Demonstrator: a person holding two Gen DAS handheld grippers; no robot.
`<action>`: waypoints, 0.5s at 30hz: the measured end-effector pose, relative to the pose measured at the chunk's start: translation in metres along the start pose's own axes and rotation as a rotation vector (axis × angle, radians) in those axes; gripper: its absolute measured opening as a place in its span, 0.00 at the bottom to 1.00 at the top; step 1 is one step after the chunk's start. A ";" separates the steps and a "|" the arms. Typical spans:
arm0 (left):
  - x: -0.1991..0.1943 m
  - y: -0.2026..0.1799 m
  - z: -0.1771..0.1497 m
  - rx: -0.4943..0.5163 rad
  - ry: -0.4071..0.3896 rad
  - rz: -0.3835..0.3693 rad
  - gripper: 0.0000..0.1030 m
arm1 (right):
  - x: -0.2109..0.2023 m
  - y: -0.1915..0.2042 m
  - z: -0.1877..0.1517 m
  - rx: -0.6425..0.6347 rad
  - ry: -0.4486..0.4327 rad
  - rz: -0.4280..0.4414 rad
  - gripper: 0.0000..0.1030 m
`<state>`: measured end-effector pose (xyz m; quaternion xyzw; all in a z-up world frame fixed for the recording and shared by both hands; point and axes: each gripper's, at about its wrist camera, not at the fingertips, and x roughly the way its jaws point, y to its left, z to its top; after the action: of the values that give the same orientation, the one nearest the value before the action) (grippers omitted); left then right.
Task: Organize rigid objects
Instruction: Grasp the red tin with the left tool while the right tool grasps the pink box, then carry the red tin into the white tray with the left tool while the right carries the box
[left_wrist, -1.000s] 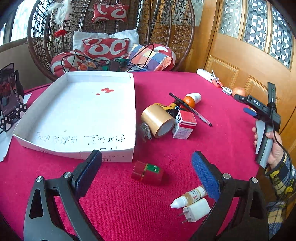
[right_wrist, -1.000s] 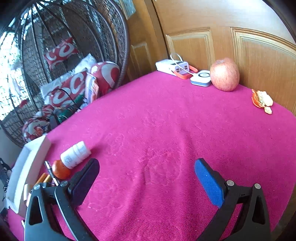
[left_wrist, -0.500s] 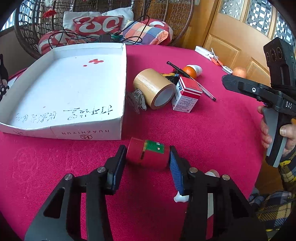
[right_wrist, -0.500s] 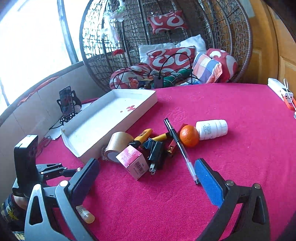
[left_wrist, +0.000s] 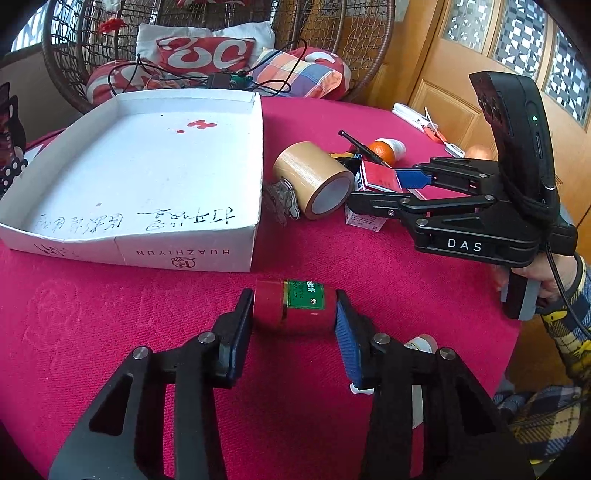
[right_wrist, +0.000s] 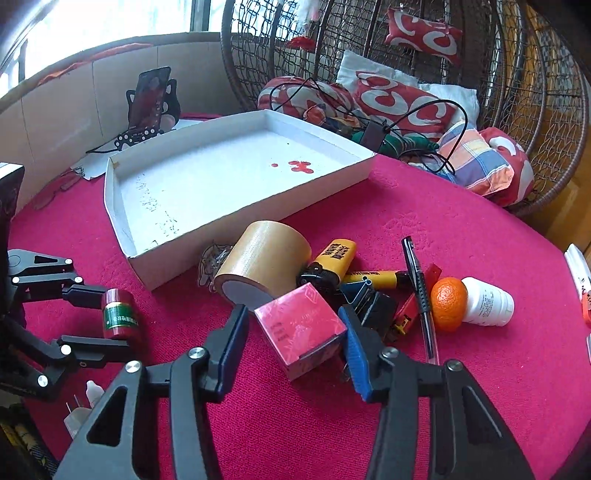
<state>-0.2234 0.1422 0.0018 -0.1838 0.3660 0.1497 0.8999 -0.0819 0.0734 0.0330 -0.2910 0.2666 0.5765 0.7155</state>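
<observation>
Left gripper (left_wrist: 293, 321) jaws closing, pinched red jar (left_wrist: 293, 308) (lying on cloth); right gripper (right_wrist: 293, 332) jaws closing, flanked red box (right_wrist: 301, 328), contact unclear.

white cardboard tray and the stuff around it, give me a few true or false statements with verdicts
1. The white cardboard tray holds no objects. True.
2. The left gripper has the red cylindrical tin with a green label between its fingers. True; its jaws are closing on it.
3. The brown roll of packing tape lies inside the tray. False; it lies on the red tablecloth just outside the tray wall.
4. The right gripper straddles the orange fruit. False; the red square carton sits between its closing jaws.
5. The white pill bottle lies on its side beside the orange fruit. True.
</observation>
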 end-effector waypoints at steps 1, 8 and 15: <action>-0.001 0.001 0.000 -0.004 -0.003 0.002 0.40 | -0.003 -0.001 -0.001 0.008 -0.005 0.012 0.41; -0.015 0.003 0.003 -0.030 -0.050 0.004 0.39 | -0.040 -0.006 0.000 0.076 -0.107 0.040 0.41; -0.034 0.003 0.008 -0.039 -0.112 0.068 0.39 | -0.072 -0.018 0.002 0.197 -0.210 0.075 0.41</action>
<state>-0.2432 0.1437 0.0303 -0.1801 0.3179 0.1973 0.9097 -0.0781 0.0234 0.0876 -0.1477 0.2563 0.6011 0.7424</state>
